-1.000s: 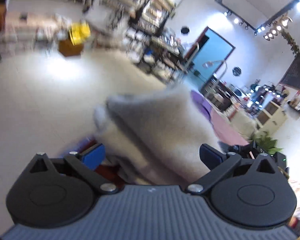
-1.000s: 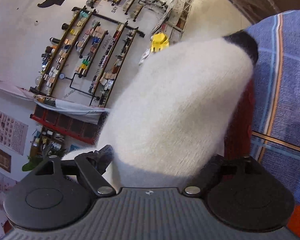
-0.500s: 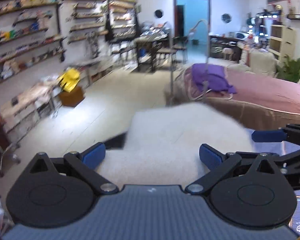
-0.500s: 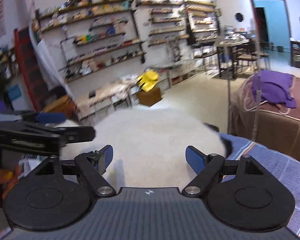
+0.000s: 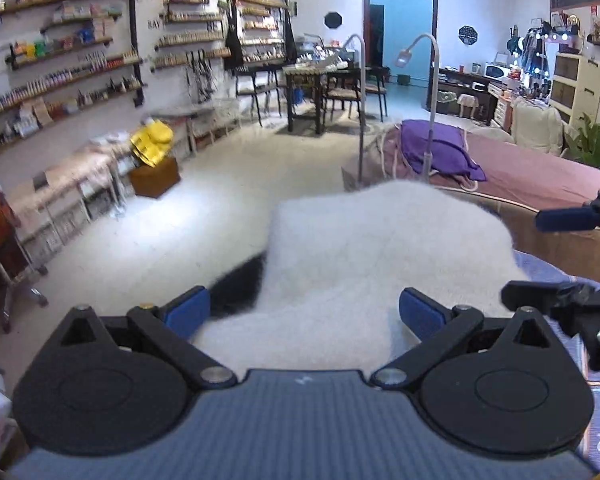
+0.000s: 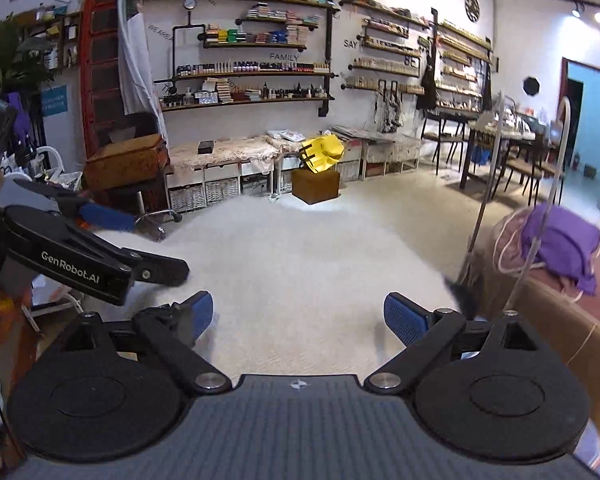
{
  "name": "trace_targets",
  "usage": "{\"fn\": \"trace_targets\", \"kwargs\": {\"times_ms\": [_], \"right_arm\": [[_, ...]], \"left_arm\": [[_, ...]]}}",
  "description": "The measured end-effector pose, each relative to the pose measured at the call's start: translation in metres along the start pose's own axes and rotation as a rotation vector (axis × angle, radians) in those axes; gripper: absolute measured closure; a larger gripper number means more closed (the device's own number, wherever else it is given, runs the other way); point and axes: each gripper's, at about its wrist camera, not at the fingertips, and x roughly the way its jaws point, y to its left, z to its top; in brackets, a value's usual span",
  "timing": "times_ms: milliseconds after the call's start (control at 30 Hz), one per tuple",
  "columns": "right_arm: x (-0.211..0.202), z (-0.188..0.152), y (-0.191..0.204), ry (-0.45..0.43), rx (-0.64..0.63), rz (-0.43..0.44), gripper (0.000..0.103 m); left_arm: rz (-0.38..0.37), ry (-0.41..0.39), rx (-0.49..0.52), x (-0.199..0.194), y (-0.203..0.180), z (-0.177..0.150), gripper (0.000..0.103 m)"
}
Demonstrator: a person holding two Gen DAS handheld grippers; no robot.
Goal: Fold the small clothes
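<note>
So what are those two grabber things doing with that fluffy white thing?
A person holds a grabber in each hand and is folding a small fuzzy white garment with a black patch. Both the left gripper and the right gripper have their blue fingers spread wide, with the fluffy cloth lying between them, so neither is pinching it. The cloth sits on a blue striped cloth.

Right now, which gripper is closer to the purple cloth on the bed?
Right. The purple cloth lies ahead-right of both; the right gripper sits on that side, the left gripper farther away.
</note>
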Motion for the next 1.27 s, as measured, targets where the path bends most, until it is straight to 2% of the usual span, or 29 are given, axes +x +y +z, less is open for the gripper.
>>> {"fn": "trace_targets", "kwargs": {"times_ms": [100, 200, 333, 400, 467, 600, 733, 833, 967, 1167, 1267], "right_arm": [[-0.014, 0.016, -0.004, 0.025, -0.034, 0.006, 0.000], [-0.026, 0.028, -0.003, 0.055, -0.053, 0.026, 0.000], [-0.031, 0.034, 0.009, 0.104, -0.108, 0.080, 0.000], [-0.027, 0.032, 0.018, 0.127, -0.148, 0.079, 0.000], [-0.023, 0.027, 0.024, 0.161, -0.196, 0.075, 0.000], [-0.020, 0.021, 0.035, 0.195, -0.285, 0.063, 0.000], [-0.016, 0.020, 0.036, 0.219, -0.308, 0.046, 0.000], [-0.014, 0.021, 0.034, 0.222, -0.295, 0.041, 0.000], [-0.013, 0.018, 0.035, 0.230, -0.293, 0.037, 0.000], [-0.006, 0.018, 0.042, 0.247, -0.309, 0.034, 0.000], [-0.005, 0.017, 0.040, 0.247, -0.304, 0.027, 0.000]], "left_arm": [[0.034, -0.020, 0.020, -0.027, -0.008, 0.011, 0.000], [0.057, 0.006, 0.050, -0.047, -0.017, 0.022, 0.000], [0.046, 0.051, 0.131, -0.063, -0.034, 0.024, 0.000], [0.034, 0.056, 0.178, -0.068, -0.042, 0.019, 0.000], [0.030, 0.064, 0.181, -0.070, -0.044, 0.016, 0.000], [0.130, 0.057, 0.181, -0.072, -0.046, 0.015, 0.000], [0.089, 0.117, 0.142, -0.063, -0.035, 0.021, 0.000], [0.111, 0.112, 0.156, -0.062, -0.031, 0.021, 0.000], [0.102, 0.122, 0.148, -0.061, -0.028, 0.021, 0.000], [0.100, 0.071, 0.203, -0.063, -0.034, 0.019, 0.000], [0.105, 0.083, 0.205, -0.059, -0.035, 0.019, 0.000]]}}
